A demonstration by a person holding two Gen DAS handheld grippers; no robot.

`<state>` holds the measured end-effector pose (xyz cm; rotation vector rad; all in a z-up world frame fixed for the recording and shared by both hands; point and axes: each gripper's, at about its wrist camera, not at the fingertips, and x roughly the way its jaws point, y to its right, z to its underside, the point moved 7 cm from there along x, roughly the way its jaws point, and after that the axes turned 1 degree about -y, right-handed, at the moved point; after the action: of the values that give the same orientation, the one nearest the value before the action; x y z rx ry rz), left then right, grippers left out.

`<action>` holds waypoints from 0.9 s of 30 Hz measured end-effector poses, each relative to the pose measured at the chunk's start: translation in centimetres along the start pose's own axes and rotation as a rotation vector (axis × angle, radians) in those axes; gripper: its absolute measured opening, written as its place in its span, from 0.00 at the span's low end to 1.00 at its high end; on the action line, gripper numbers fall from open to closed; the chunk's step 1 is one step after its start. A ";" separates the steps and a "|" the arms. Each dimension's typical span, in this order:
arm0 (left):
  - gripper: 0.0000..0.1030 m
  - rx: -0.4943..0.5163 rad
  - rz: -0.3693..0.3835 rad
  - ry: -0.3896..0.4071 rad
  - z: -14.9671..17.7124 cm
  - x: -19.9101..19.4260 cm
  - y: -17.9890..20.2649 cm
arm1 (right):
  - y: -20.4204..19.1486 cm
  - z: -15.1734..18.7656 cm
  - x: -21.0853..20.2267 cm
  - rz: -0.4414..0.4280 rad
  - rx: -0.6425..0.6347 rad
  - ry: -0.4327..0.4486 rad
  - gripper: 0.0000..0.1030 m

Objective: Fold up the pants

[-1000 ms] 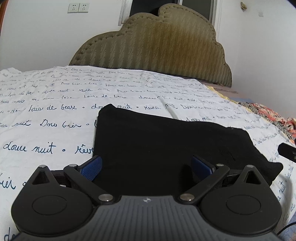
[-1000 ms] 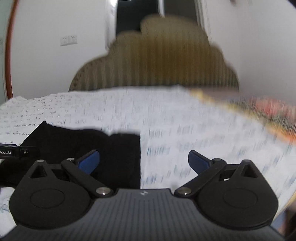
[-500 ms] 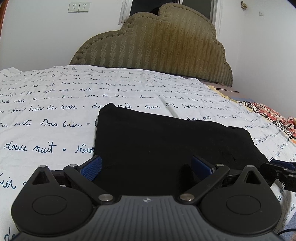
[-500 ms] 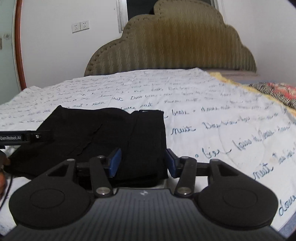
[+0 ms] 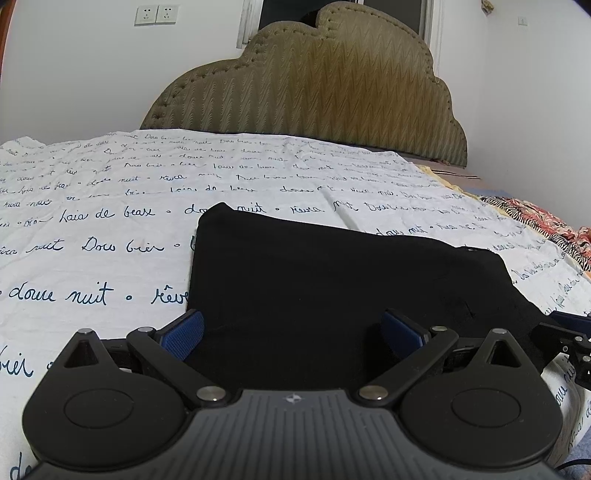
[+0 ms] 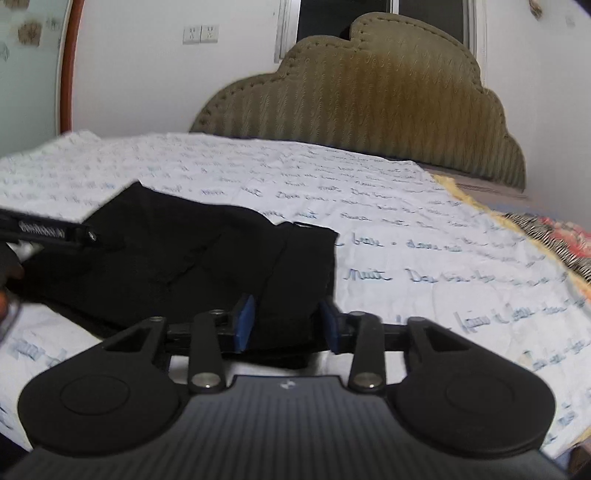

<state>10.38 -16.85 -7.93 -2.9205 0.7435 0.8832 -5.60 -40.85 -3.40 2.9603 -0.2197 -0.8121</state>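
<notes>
Black pants (image 5: 332,288) lie on the bed, already folded down to a flat rectangle, near the foot end, on the white sheet (image 5: 110,206) with blue script printed over it. Soft, light, limp cloth; judging by the layers it will sag and slide apart if lifted by one ply, so best taken at a corner or along the near edge with all layers pinched together.

Right claw (image 6: 286,326) has just been closing, jaws narrow now, the near right corner of the pants between the blue pads (image 6: 243,323). Picture is blurred there, but the cloth fills the gap and the pads look pressed on it, so I read it as a grip on that corner.

Left claw (image 5: 293,330) stands wide, low over the near left edge, cloth lying between the pads (image 5: 184,332) but nothing pinched.

Sheet is a bit wrinkled, gives under load, so the fold can drag it. Padded olive headboard (image 5: 325,92) at the far end, white walls, sockets (image 5: 155,14) high on the left, a patterned orange blanket (image 5: 554,225) off the right side of the bed.
</notes>
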 end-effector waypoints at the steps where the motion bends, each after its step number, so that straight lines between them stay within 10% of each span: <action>1: 1.00 0.001 -0.002 -0.003 0.0 0.0 0.0 | 0.1 0.1 0.1 0.001 -0.009 -0.011 0.23; 8: 1.00 -0.002 0.012 0.000 -0.1 -0.3 -0.1 | 0.7 0.2 -0.3 0.048 -0.048 -0.015 0.02; 13: 1.00 -0.011 0.033 -0.014 -1.3 -1.2 -0.5 | 0.5 0.0 0.1 0.067 -0.077 -0.049 0.05; 16: 1.00 -0.035 0.015 -0.002 -3.1 -1.1 -1.2 | 0.8 -2.1 -0.7 0.064 -0.084 0.043 0.32; 27: 1.00 -0.022 -0.015 -0.197 -6.5 7.1 -2.5 | -1.3 -6.6 8.8 -0.084 -0.090 -0.059 0.17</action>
<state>20.12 -18.62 -6.51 -2.7975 0.7015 1.1635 5.37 -40.72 -2.30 2.8810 -0.0605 -0.8948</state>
